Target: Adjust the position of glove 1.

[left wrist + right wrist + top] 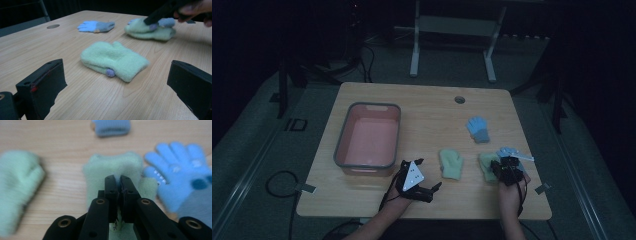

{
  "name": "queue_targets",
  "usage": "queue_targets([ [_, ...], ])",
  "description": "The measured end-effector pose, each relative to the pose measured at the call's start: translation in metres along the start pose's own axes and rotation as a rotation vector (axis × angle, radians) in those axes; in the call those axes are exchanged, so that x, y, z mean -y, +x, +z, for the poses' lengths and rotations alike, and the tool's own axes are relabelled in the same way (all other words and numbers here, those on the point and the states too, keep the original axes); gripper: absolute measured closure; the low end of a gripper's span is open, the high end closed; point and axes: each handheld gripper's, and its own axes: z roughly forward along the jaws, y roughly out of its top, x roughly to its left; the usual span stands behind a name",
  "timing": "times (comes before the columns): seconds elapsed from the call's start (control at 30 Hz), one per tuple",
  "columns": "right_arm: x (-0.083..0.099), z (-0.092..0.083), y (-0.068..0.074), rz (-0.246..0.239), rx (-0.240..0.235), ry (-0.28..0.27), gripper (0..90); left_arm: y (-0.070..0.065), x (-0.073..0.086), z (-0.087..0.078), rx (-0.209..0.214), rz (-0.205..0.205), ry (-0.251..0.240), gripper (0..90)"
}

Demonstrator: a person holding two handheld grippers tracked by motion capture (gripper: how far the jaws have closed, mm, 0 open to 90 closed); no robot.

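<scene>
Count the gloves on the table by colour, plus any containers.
Green mittens: 2 (one lying free, one pinched in the right gripper)
Blue gloves: 2 (one farther back, one beside the pinched mitten)
Bins: 1 (grey-rimmed pink bin)
Total: 5

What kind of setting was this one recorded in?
Probably a dim lab or workshop room set up for recording: one wooden table on a carpeted floor, cables trailing beside it, a metal stand behind, and mittens beside a tub.
</scene>
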Motion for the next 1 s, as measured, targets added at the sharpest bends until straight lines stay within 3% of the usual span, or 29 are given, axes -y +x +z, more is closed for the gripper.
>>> queue_targets([
  [0.13, 0.005, 0.006, -0.001, -0.002, -0.003, 0.006, 78.0, 0.000, 0.000, 0.000, 0.004, 0.001, 0.003, 1.9],
  [0.27, 0.001, 0.003, -0.002, -0.042, -0.029, 0.020, 69.7, 0.000, 0.000, 0.001, 0.009, 0.004, 0.004, 1.8],
  [0.4, -0.005, -0.002, -0.008, -0.136, -0.067, 0.025, 65.2, -0.002, -0.001, 0.001, 0.009, 0.019, 0.007, 1.9],
  [0.53, -0.013, -0.005, -0.018, -0.258, -0.106, 0.038, 64.5, 0.000, 0.000, 0.001, 0.010, 0.006, 0.006, 1.9],
  [0.6, -0.017, -0.008, -0.024, -0.295, -0.149, 0.023, 64.4, 0.000, 0.000, 0.001, 0.010, 0.003, 0.006, 1.9],
  [0.77, -0.022, -0.008, -0.033, -0.397, -0.255, 0.050, 64.3, -0.001, 0.000, 0.001, 0.007, 0.006, 0.005, 1.9],
  [0.8, -0.022, -0.008, -0.033, -0.397, -0.255, 0.050, 64.3, -0.001, 0.000, 0.001, 0.007, 0.006, 0.005, 1.9],
  [0.83, -0.023, -0.005, -0.033, -0.449, -0.263, 0.064, 63.4, -0.001, 0.000, 0.001, 0.007, 0.006, 0.005, 1.9],
  [1.0, -0.021, 0.003, -0.033, -0.478, -0.249, 0.078, 62.7, -0.001, 0.000, 0.001, 0.008, 0.005, 0.004, 1.9],
])
